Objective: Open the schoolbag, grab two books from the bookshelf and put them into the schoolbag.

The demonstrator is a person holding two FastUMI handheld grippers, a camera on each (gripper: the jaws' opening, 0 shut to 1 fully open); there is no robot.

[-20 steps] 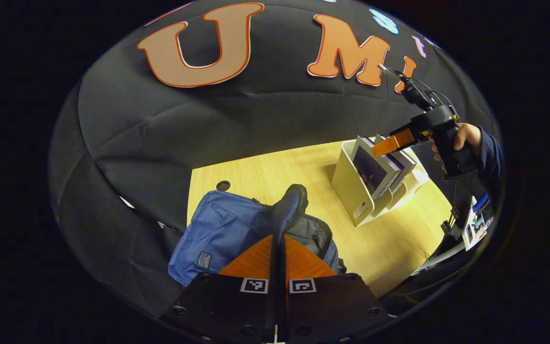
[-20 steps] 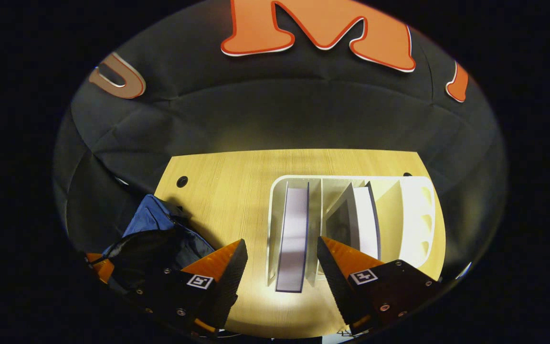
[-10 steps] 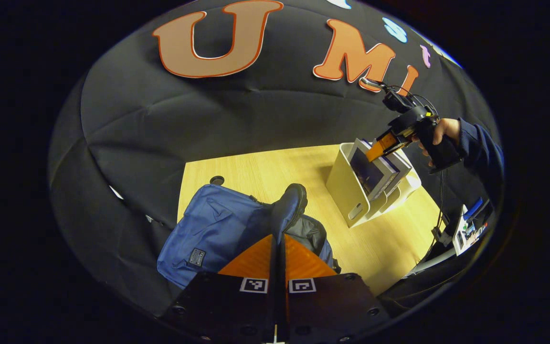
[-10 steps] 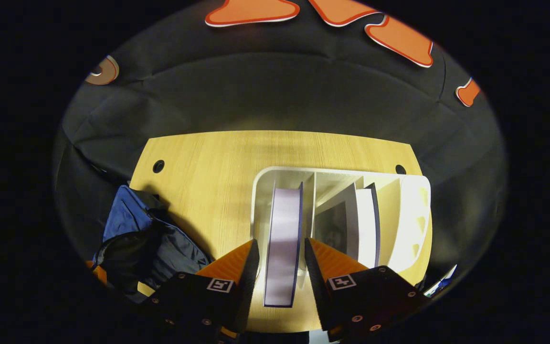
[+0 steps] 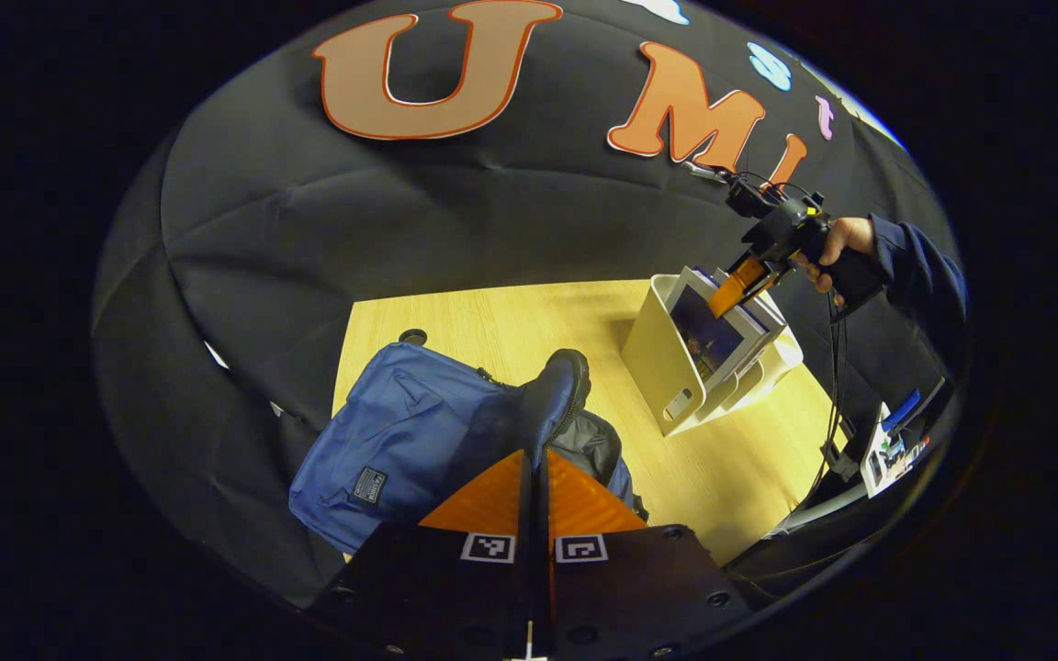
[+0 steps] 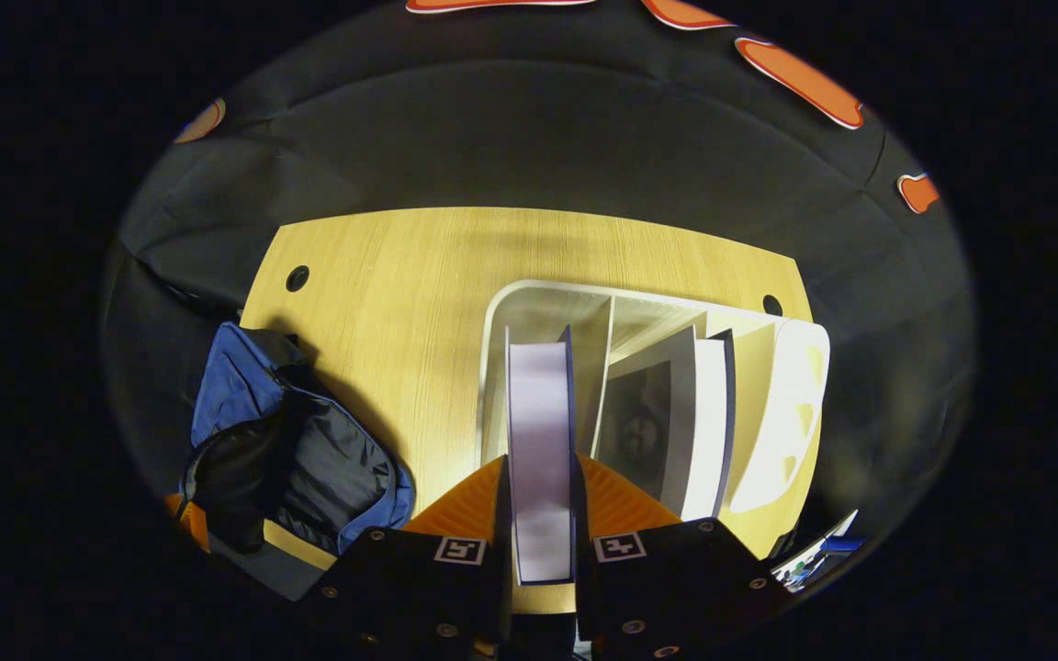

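Jaws of the right gripper (image 6: pixel 540 496) squeeze a book (image 6: pixel 540 431) standing in the white bookshelf (image 6: pixel 795 404). Jaws of the left gripper (image 5: pixel 535 477) pinch the flap (image 5: pixel 555 404) of the open blue schoolbag (image 5: pixel 400 436) on the wooden bench (image 5: pixel 511 317). Beyond, a second book (image 6: pixel 699 413) leans.

A hand (image 5: pixel 830 246) in a dark navy sleeve (image 5: pixel 922 275). Each claw body is black, with silver screws and square black-and-white markers; thin black cables trail from the right claw (image 5: pixel 738 279).
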